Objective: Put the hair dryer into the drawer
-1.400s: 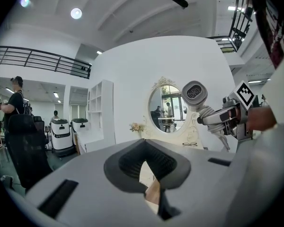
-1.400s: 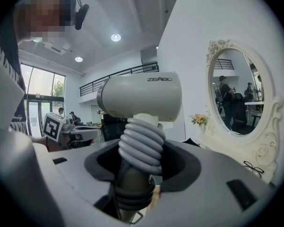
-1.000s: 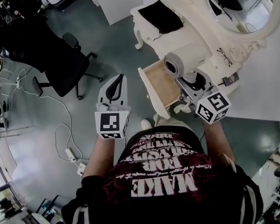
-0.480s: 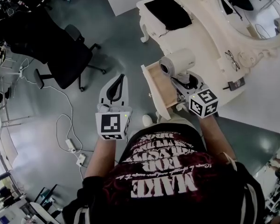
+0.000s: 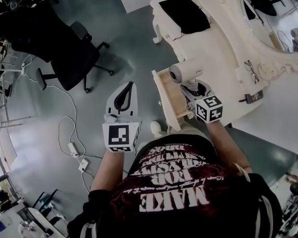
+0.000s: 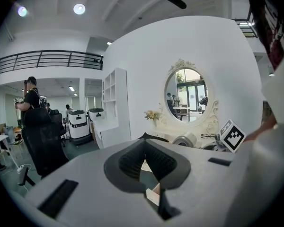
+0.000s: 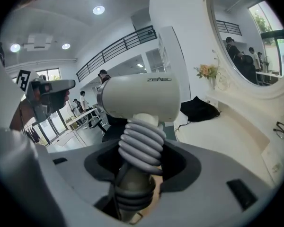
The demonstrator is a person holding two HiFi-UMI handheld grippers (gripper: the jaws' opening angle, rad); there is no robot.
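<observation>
The hair dryer (image 5: 183,73) (image 7: 141,97) is hanging over the open drawer (image 5: 162,92). The right gripper (image 5: 192,89) (image 7: 139,170) is holding it, with its jaws squeezing the ribbed handle. The drawer is sticking out from under the white tabletop (image 5: 216,51). The left gripper (image 5: 126,94) (image 6: 144,144) is hovering over the floor beside the drawer, with its jaws closed on nothing.

**A Count of What Is There**

There are two grippers, the left gripper (image 5: 125,94) and the right gripper (image 5: 194,90), and each carries one marker cube (image 5: 120,135) (so two cubes in all). There is one hair dryer (image 5: 185,72), one drawer (image 5: 170,97), one dressing table (image 5: 213,53) and one oval mirror (image 5: 275,19). The tabletop holds one black cloth (image 5: 185,14) and one pair of glasses (image 5: 252,71). One black office chair (image 5: 69,58) stands on the floor.
</observation>
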